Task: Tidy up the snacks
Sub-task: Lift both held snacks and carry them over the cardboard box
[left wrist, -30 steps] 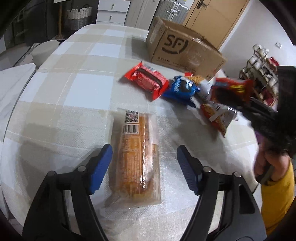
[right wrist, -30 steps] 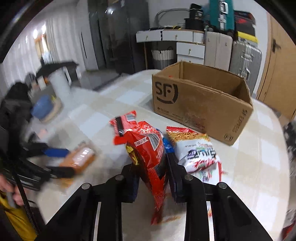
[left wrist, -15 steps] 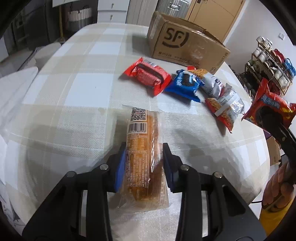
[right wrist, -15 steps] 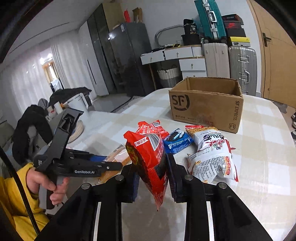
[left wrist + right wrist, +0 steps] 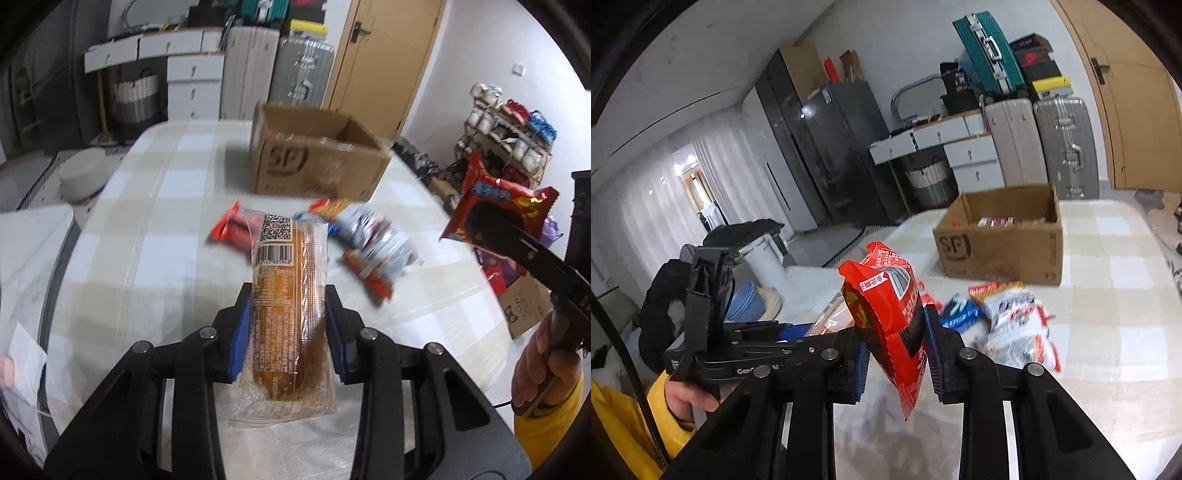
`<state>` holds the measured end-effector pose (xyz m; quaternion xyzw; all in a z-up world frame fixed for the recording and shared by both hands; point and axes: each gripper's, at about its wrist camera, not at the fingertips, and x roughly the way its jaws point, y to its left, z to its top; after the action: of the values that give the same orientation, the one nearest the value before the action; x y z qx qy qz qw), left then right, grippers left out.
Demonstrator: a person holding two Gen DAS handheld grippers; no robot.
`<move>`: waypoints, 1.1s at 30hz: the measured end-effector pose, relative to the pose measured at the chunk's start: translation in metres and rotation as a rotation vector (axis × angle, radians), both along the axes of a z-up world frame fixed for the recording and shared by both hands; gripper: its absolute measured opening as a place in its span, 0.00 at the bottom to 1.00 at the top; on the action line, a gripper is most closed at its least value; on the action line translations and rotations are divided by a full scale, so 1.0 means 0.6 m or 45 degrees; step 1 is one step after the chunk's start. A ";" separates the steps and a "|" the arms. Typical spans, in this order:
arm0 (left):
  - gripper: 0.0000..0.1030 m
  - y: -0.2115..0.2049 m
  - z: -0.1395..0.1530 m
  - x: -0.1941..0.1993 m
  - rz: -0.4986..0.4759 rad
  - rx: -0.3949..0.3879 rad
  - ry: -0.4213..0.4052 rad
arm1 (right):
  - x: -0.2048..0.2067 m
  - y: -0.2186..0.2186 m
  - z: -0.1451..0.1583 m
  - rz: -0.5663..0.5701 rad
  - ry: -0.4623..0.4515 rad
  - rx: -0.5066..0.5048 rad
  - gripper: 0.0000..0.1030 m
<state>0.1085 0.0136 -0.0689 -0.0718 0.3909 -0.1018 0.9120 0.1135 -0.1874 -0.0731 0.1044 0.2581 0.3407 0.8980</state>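
Right wrist view alone shows packets [image 5: 997, 222] inside the cardboard box [image 5: 1001, 254].

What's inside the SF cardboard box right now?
In the right wrist view, the cardboard box is open on top, with a few packets, pinkish and brownish, along the far inner wall. The near wall hides the box floor, so no count possible.

left gripper [image 5: 288, 332] squeezed tight on the bread pack [image 5: 288, 306], tipped down, right gripper [image 5: 895, 354] pinching the red snack bag [image 5: 886, 317], held up in the air
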 end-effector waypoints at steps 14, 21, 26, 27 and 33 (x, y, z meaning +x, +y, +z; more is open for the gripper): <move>0.32 -0.007 0.193 0.015 -0.089 -0.085 -0.293 | 0.007 -0.044 0.147 -0.065 -0.103 0.144 0.26; 0.32 -0.001 0.266 0.059 -0.089 -0.100 -0.354 | 0.051 -0.057 0.202 -0.069 -0.112 0.199 0.26; 0.32 -0.005 0.299 0.118 -0.082 -0.097 -0.346 | 0.109 -0.056 0.232 -0.057 -0.112 0.205 0.26; 0.32 -0.005 0.305 0.131 -0.080 -0.094 -0.346 | 0.122 -0.056 0.236 -0.060 -0.111 0.203 0.26; 0.32 -0.014 0.315 0.241 -0.062 -0.076 -0.315 | 0.212 -0.045 0.253 -0.057 -0.105 0.170 0.26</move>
<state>0.2533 0.0052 0.1199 -0.0765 0.2739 -0.1436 0.9479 0.2407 -0.2145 0.0788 0.1557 0.1951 0.3410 0.9063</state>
